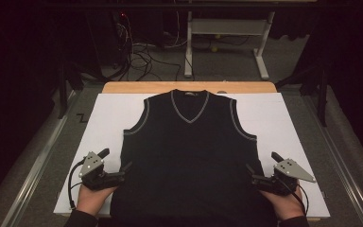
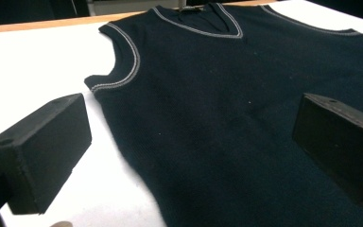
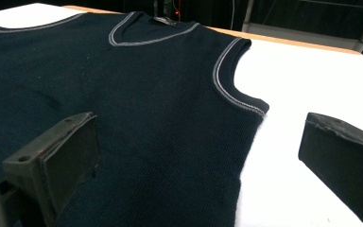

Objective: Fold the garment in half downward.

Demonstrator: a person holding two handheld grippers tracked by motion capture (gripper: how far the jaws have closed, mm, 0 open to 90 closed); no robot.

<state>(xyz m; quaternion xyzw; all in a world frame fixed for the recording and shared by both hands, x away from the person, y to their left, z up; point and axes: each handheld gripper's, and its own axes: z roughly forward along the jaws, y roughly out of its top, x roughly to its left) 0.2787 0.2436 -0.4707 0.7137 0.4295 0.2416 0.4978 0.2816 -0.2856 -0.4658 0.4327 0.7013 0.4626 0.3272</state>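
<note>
The dark navy knitted vest (image 1: 189, 156) is flanked low by left hand-held gripper (image 1: 123, 171) and right hand-held gripper (image 1: 252, 174), jaws spread wide, nothing clasped.

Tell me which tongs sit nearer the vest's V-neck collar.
Neither clearly: the left tongs flank the vest's left side edge, the right tongs its right, both low, similarly far from the V-neck collar.

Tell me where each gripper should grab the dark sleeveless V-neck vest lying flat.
Grip the dark knitted V-neck vest at its side edges, low down. The left gripper comes in from the left and the right gripper from the right, jaws open. The edges lie flat on the white sheet, so probably one jaw must slide underneath.
</note>
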